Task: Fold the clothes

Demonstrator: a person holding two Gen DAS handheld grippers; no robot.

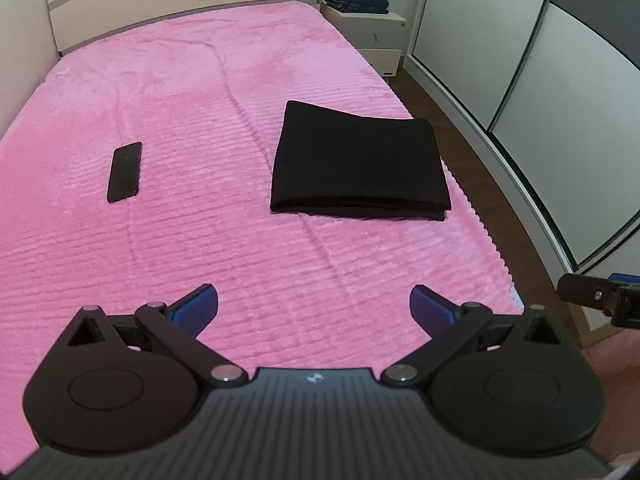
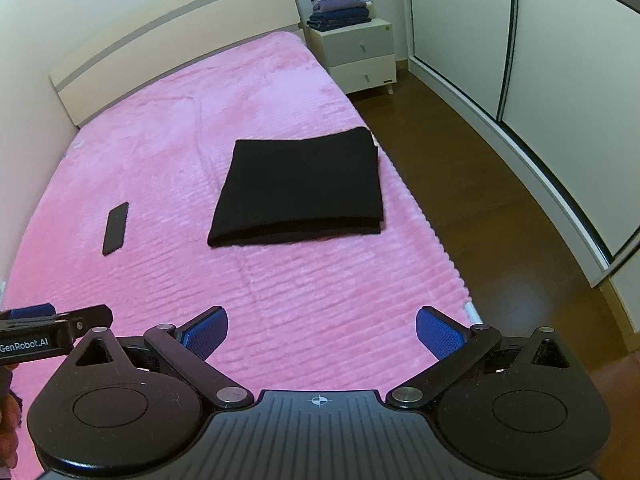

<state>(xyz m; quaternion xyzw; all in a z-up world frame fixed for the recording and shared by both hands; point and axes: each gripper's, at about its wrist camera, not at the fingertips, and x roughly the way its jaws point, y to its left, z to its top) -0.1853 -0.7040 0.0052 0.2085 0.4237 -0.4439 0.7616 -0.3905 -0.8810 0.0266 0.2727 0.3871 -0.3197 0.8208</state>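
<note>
Both the left gripper (image 1: 314,306) and the right gripper (image 2: 322,332) are hovering at the bottom of their frames with fingers (image 1: 198,304) spread wide and gripping nothing, so any finishing touch is probably best done by reaching in low and pinching one layered edge at a time. The black garment (image 1: 358,162) is lying right of centre on the pink bed (image 1: 200,100), looking like a flat, tidy rectangle with stacked folds showing along its near edge, well apart from the phone (image 1: 125,171) at left.

Soft even indoor light, faint shadows, sharp focus, strong fisheye bending at edges
</note>
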